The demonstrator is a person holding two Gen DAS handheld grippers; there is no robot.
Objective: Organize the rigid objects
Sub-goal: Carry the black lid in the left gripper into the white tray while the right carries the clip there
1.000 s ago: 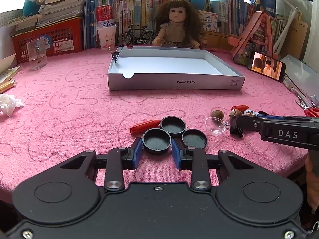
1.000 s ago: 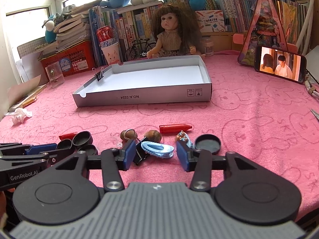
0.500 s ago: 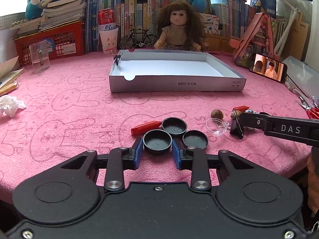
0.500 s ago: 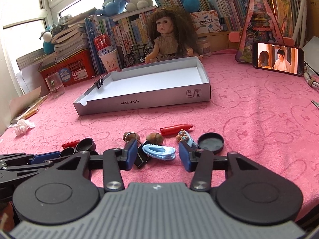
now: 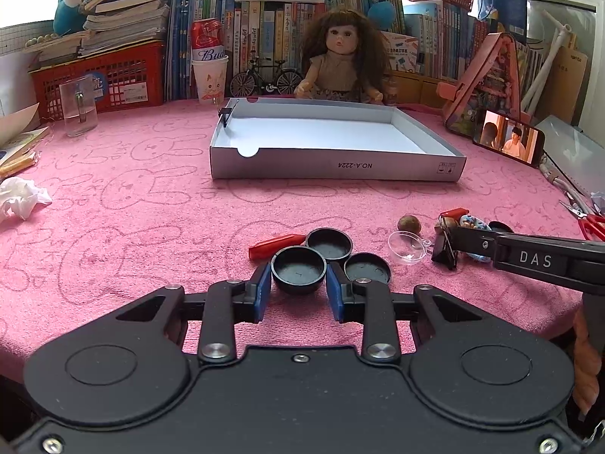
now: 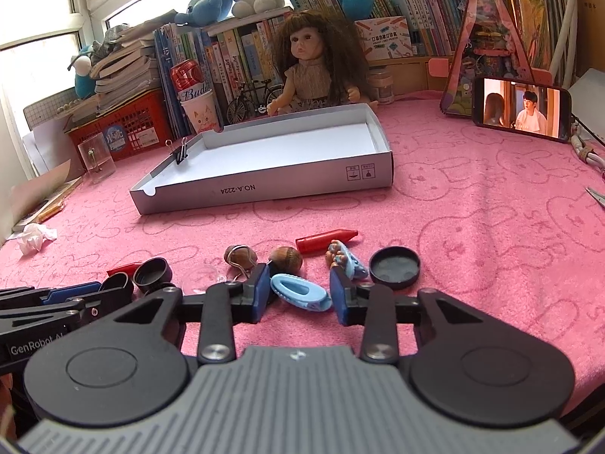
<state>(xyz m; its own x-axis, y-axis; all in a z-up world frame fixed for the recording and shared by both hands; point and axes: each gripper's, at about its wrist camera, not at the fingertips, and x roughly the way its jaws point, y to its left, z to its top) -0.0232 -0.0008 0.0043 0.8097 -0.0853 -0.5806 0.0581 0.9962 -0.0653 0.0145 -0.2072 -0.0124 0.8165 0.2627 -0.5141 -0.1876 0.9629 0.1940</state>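
Three black round caps lie on the pink cloth; the nearest cap [image 5: 298, 269] sits between the blue pads of my left gripper [image 5: 298, 290], whose jaws are closed against its sides. A red crayon [image 5: 276, 244] lies beside them. My right gripper [image 6: 300, 297] is open around a light blue hair clip [image 6: 300, 292], not touching it. Near it lie two brown nuts [image 6: 285, 258], another red crayon [image 6: 326, 239], a small blue figure [image 6: 346, 261] and a black cap [image 6: 394, 266]. The empty white box [image 5: 321, 134] stands further back.
A clear plastic dome [image 5: 407, 246] and black binder clip [image 5: 445, 251] lie between the grippers. A phone [image 6: 523, 108], a doll [image 5: 342, 62], a glass [image 5: 78, 106], a crumpled tissue [image 5: 19, 196] and scissors [image 5: 590, 219] ring the cloth. Books line the back.
The left gripper's jaws have closed in on the nearest black cap. The right gripper has edged forward around the blue hair clip and tilted up a little.
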